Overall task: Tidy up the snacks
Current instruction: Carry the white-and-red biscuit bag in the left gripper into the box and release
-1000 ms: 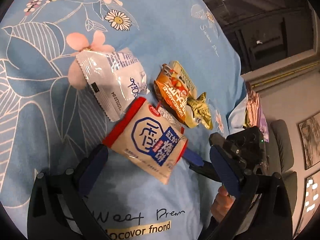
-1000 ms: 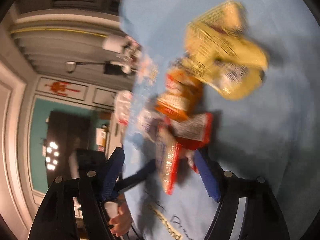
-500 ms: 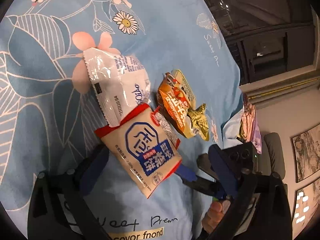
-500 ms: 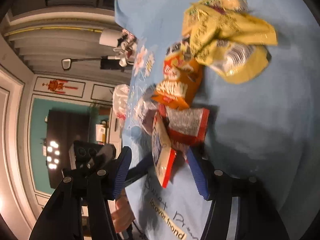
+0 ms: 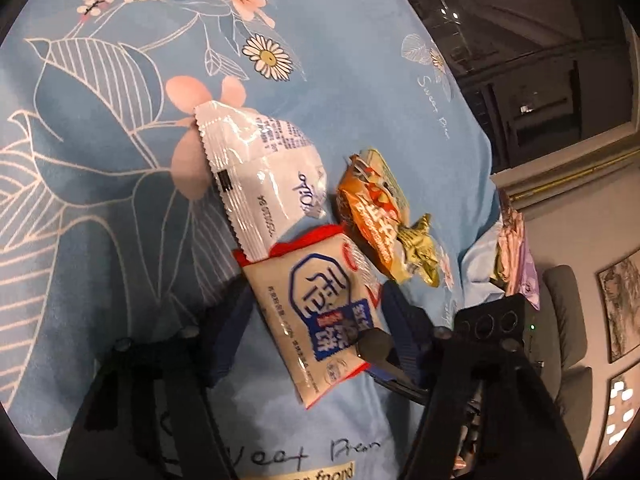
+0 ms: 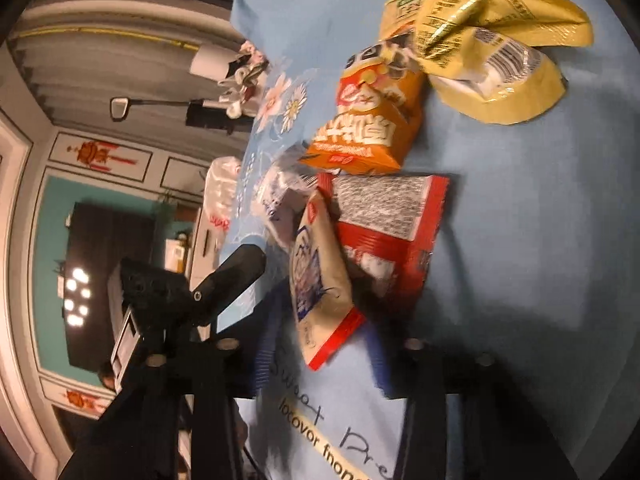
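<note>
cream snack packet (image 5: pixel 320 312) lies diagonally, red end toward white packet (image 5: pixel 260 176).

- Left wrist view looks steeply down from close above the blue floral cloth (image 5: pixel 120 160).
- Right wrist view faces the same snack pile from the opposite side; both share the cream packet (image 5: pixel 320 304) (image 6: pixel 316 272).

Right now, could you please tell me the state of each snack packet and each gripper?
Cream packet: sealed, between both grippers' fingers.
White packet: sealed, lying flat.
Orange packet: sealed, lying flat.
Yellow packets: crumpled, piled together.
Left gripper: closing around cream packet.
Right gripper: closing around cream packet.
</note>
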`<state>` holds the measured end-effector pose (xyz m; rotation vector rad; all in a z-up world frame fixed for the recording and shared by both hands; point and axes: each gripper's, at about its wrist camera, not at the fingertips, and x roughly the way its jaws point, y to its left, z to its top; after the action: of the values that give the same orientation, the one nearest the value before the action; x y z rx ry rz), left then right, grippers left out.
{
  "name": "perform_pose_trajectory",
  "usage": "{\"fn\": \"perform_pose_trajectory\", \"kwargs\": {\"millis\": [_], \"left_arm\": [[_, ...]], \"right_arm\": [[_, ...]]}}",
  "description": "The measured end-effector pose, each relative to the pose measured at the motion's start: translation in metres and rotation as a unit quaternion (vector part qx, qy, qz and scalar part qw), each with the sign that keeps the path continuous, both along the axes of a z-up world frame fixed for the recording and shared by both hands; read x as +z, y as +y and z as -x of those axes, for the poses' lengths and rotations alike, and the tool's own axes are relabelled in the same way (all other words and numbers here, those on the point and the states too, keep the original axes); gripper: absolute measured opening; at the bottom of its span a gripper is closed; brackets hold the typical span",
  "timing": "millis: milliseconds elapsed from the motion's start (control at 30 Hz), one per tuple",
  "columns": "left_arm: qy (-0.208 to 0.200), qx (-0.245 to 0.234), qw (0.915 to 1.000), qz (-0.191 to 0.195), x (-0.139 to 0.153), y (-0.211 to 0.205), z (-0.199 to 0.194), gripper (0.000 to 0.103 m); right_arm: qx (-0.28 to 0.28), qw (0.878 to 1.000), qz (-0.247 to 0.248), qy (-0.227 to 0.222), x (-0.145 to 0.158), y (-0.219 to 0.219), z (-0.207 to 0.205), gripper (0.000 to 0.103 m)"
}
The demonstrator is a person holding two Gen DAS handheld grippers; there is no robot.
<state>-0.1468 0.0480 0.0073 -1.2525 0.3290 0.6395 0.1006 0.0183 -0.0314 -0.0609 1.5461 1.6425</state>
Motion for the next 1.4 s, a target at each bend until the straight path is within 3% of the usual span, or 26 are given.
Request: {"fn": "perform_pose_trajectory", "kwargs": {"millis": [67, 167, 367, 533, 733, 933, 1167, 1400], "left_arm": [[0.01, 0.015, 0.9998, 0.002, -0.006, 0.001, 0.001, 0.025], [-0.035, 0.043, 0.9981, 0.029, -0.021, 0.007, 0.011, 0.021], [-0.013, 0.051, 0.9986, 0.006, -0.014, 0.0, 0.009, 0.019], [-0.066, 0.053, 0.9963, 0.018, -0.006, -0.007, 0.01, 0.018], [-0.03, 0.028, 0.995, -0.091, 0.051, -0.039, -0.013, 0.017], [-0.078, -0.006, 0.9935, -0.083, 0.066, -0.053, -0.035, 0.016], [-0.106, -0.068, 0.9859, -0.111, 0.113, -0.084, -0.101, 0.015], [-0.111, -0.179, 0.971, -0.114, 0.14, -0.132, -0.214, 0.016]], "right_arm": [[-0.013, 1.0, 0.004, 0.004, -0.004, -0.001, -0.004, 0.028], [-0.022, 1.0, 0.001, 0.003, -0.005, -0.001, -0.007, 0.022], [-0.04, 0.999, -0.012, 0.004, -0.003, -0.004, -0.008, 0.016], [-0.066, 0.997, -0.048, 0.007, 0.018, -0.015, -0.014, 0.014], [-0.085, 0.991, -0.1, 0.035, 0.041, -0.043, -0.024, 0.012], [-0.121, 0.986, -0.117, 0.019, 0.073, -0.082, -0.045, 0.012], [-0.189, 0.97, -0.15, 0.005, 0.123, -0.148, -0.091, 0.012], [-0.289, 0.945, -0.155, -0.021, 0.157, -0.237, -0.159, 0.012]]}}
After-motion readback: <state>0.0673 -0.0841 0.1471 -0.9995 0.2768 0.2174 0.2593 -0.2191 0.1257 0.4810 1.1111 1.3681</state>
